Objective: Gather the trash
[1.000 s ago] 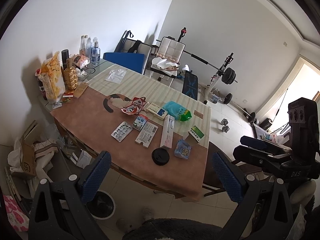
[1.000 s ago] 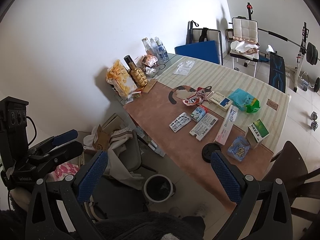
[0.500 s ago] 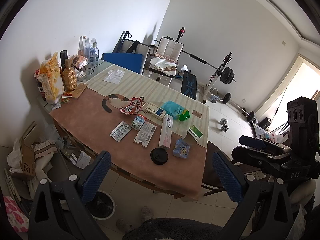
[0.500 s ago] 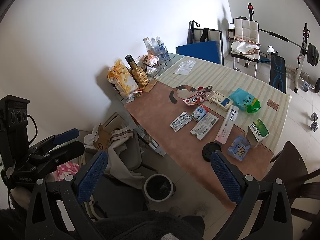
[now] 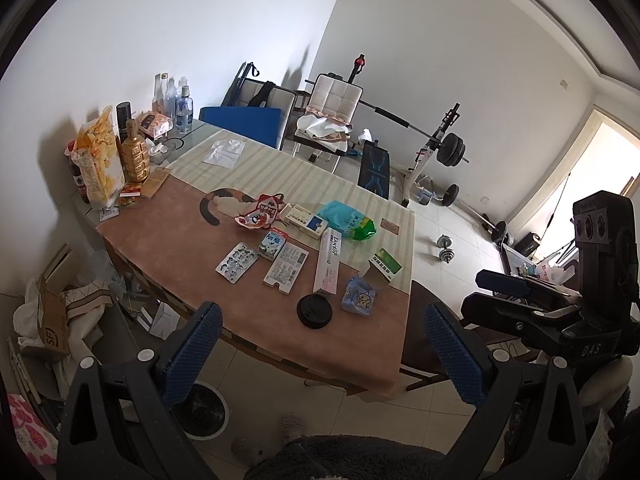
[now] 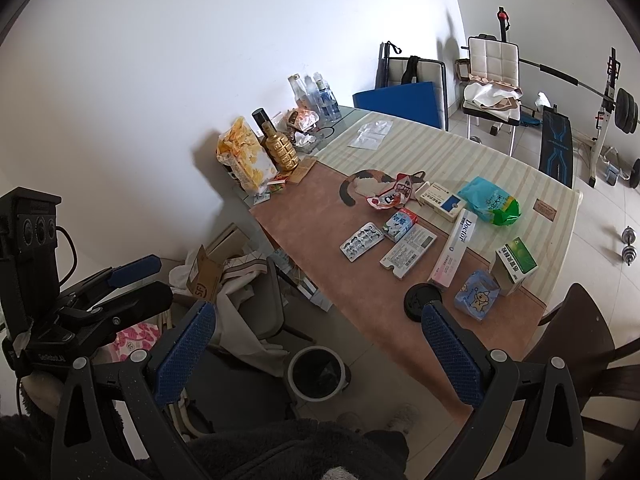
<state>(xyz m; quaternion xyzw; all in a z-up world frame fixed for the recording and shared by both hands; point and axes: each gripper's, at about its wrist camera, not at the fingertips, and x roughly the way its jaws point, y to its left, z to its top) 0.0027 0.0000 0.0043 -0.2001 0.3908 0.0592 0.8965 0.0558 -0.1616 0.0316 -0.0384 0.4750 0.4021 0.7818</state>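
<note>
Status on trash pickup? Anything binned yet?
Nothing looks done: the bin on the floor looks dark inside, contents unclear. Nothing in hand: left hand-held gripper and right hand-held gripper are both open, held back from the table. Left: black lid, blue wrapper, long box, pill pack and the rest.

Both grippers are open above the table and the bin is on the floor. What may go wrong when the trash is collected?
1. The blister pack and flat carton lie flat on the cloth; jaws may slip or drag the cloth.
2. The lid sits near the table edge and may be knocked off.
3. The bin is small and low, so dropped items may miss it.
</note>
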